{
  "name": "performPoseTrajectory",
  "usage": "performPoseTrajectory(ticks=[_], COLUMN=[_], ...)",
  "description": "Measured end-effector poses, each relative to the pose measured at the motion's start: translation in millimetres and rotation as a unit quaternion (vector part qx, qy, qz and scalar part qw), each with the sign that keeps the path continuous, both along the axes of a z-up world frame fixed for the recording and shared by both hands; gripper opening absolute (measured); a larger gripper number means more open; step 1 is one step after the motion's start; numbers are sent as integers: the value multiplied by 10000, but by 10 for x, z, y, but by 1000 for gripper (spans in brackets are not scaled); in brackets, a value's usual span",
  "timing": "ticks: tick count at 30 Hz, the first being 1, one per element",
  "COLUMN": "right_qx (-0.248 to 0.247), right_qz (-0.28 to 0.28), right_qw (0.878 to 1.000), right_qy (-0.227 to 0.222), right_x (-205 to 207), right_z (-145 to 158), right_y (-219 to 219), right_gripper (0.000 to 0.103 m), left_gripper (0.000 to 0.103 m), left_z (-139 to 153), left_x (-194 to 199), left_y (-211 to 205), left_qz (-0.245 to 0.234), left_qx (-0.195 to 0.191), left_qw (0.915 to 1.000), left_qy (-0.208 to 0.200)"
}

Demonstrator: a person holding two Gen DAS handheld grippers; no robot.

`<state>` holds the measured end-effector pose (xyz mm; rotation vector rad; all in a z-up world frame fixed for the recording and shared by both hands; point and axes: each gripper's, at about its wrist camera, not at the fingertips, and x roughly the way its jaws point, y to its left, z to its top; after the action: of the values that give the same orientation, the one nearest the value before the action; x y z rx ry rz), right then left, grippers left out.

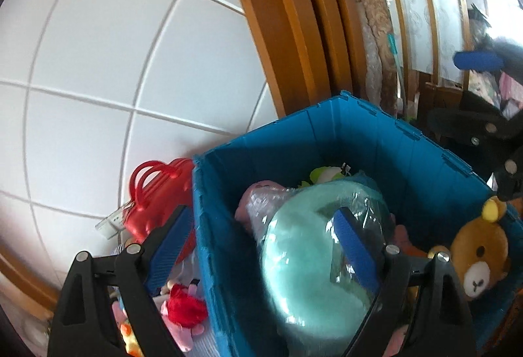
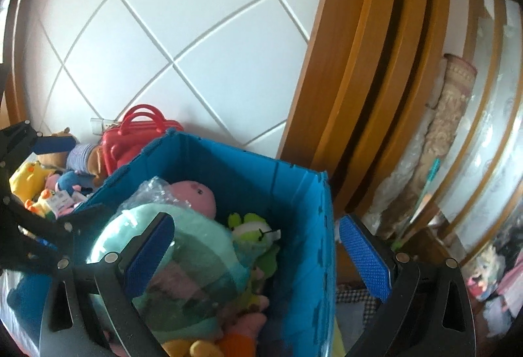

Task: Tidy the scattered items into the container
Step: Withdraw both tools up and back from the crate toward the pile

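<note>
Nearest in the left wrist view, the left gripper [image 1: 266,246] has its fingers spread wide with nothing clamped. One blue pad [image 1: 171,242] hangs outside the bin's left wall and the other over the toys inside, so the claw straddles the wall rather than gripping anything. The right gripper [image 2: 258,255] is also apart and empty. Its left pad [image 2: 148,259] sits over the bin's contents and its right pad [image 2: 364,259] outside the right wall. Both point down at a slant into the bin [image 1: 359,135], which suggests a toy has just been let go or the hands are between picks.

The bin is a blue crate, open at the top and already well filled. A big mint plush in clear wrap [image 2: 196,259] lies on top, near the front, probably because it is too bulky to sink in. Behind it are a pink plush [image 2: 196,193] and a green one [image 2: 251,226]. A brown bear [image 1: 480,255] leans on the bin's right rim.

Left of the bin, on the floor, more toys wait: a red-haired doll [image 1: 186,308], a yellow plush [image 2: 27,177] and a striped one [image 2: 80,156]. A red toy case [image 2: 137,135] stands just past them, against the tiled wall [image 1: 114,46]. The task looks partly done, with this left pile the likely next source.

Far right stand wooden frames [image 2: 359,63] and a rolled rug [image 2: 447,115].
</note>
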<state>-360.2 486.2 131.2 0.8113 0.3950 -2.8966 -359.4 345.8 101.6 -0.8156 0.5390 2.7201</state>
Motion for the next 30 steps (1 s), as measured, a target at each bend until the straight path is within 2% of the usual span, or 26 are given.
performPoseTrajectory(ticks=[5,10,14,18,20,25,28,30], right_qx=[-73,-301,-479,-571,-632,-1331,-1425,-1502], right_qz=[-27,-13,93,181,286,759,803,889], right_qw=[9997,9987,9953,9858,9803,9804,9775,9770], right_qy=[248,411,841,1569,1852,1238,1329,1229], right_x=[438,946,1436,1976,2235,2441,2633,2710], right_z=[-35,-130,-162,-182,-238,-444,-531,-592], right_y=[-117,-263,-450,-647,-801,-1167,-1426,-1593], right_gripper=[102,102,102,102,102,103,103,103], left_gripper=[89,89,89,89,89,89,89,89], left_z=[-4,-51,-119,-226,-311,-547,-730,-848], left_x=[429,835,1226,1664,1859,2322,2579,2742], left_y=[-276,-628,-984,-1349,-1550,-2094,-2451,-2691], left_qz=[238,595,891,1368,1554,1851,1981,2150], left_qx=[145,458,756,748,781,990,1126,1178], left_qw=[9994,9968,9926,9858,9829,9770,9737,9695], left_qy=[220,258,320,620,602,381,56,-56])
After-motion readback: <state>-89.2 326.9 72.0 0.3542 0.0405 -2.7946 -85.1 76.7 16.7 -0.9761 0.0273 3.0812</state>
